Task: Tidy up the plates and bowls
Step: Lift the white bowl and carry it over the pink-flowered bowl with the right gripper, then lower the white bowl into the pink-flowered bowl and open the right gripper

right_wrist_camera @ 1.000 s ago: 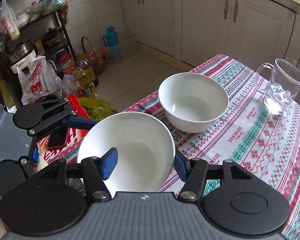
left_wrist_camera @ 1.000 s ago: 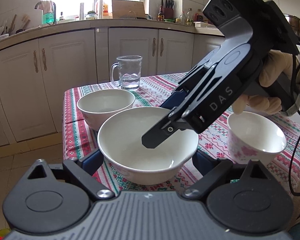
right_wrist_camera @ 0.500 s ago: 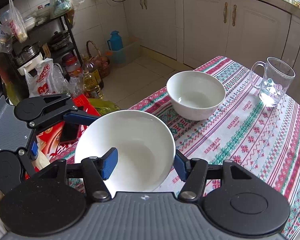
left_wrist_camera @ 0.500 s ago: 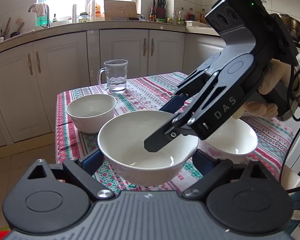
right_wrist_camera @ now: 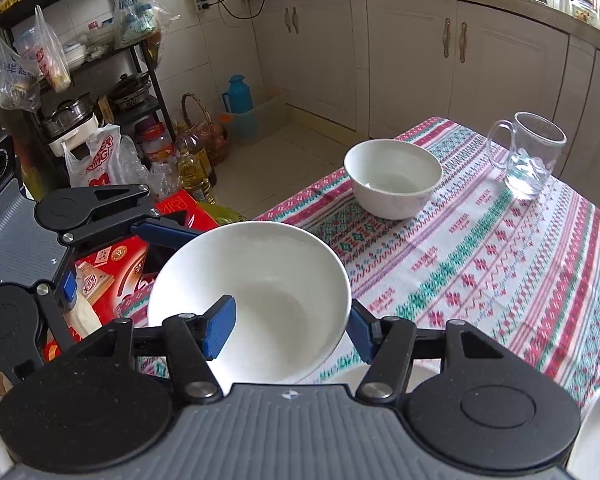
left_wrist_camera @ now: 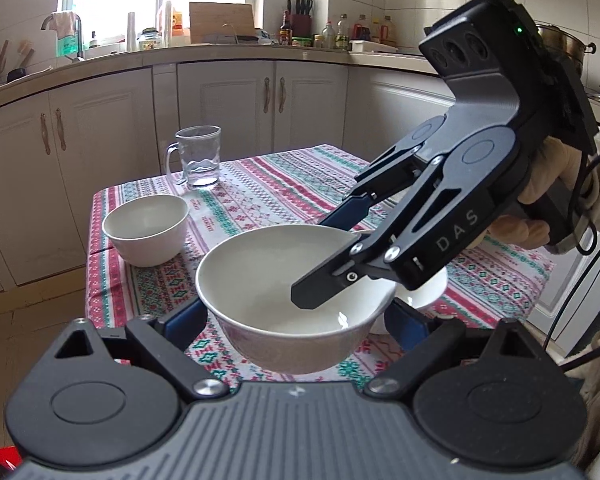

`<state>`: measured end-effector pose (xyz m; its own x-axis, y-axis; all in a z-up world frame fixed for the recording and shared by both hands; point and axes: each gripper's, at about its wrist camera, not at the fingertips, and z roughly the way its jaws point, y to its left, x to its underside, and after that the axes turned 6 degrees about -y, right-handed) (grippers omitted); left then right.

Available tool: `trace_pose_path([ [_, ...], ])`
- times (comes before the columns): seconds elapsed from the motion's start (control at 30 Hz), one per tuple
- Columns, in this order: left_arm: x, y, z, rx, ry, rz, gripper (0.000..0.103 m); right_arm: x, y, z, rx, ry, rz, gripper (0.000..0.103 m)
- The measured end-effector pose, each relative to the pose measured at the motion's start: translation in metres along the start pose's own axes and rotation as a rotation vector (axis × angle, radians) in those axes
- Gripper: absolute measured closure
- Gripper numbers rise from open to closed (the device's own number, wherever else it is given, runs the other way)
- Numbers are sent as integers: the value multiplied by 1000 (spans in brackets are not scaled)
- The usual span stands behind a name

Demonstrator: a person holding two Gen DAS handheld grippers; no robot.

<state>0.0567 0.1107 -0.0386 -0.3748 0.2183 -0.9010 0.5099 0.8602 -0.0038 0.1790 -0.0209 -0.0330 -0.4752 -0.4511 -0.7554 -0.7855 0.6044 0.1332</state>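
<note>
A large white bowl [left_wrist_camera: 288, 292] is held up above the table's near edge; it also shows in the right wrist view [right_wrist_camera: 256, 296]. My left gripper [left_wrist_camera: 296, 320] has its blue pads either side of the bowl's body. My right gripper [right_wrist_camera: 288, 330] is shut on the bowl's rim, one finger inside and one outside; it also shows in the left wrist view [left_wrist_camera: 340, 264]. A second white bowl [left_wrist_camera: 146, 228] stands at the table's far left corner, also seen from the right wrist [right_wrist_camera: 394, 178]. A third bowl [left_wrist_camera: 424, 292] sits partly hidden behind the held one.
A glass mug [left_wrist_camera: 198, 158] stands at the table's far end on the patterned tablecloth [left_wrist_camera: 284, 196]. Left of the table, the floor holds a red box [right_wrist_camera: 112, 268], oil bottles [right_wrist_camera: 192, 172] and a shelf rack [right_wrist_camera: 80, 80]. Kitchen cabinets [left_wrist_camera: 220, 104] line the far side.
The large bowl has been lifted and carried back toward the table's near edge by both grippers. The far bowl and mug now look farther away. The third bowl has slipped behind the held one.
</note>
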Motion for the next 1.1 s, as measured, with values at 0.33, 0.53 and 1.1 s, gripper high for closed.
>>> trace_pose_path([
  [0.33, -17, -24, 14, 78, -44, 52, 8, 20, -8, -40, 75, -41, 28, 37],
  [0.53, -22, -35, 34, 139, -59, 71, 8, 28, -24, -62, 139, -63, 60, 37],
  [1.1, -15, -39, 69, 193, 25, 38, 8, 49, -50, -62, 177, -36, 129, 37],
])
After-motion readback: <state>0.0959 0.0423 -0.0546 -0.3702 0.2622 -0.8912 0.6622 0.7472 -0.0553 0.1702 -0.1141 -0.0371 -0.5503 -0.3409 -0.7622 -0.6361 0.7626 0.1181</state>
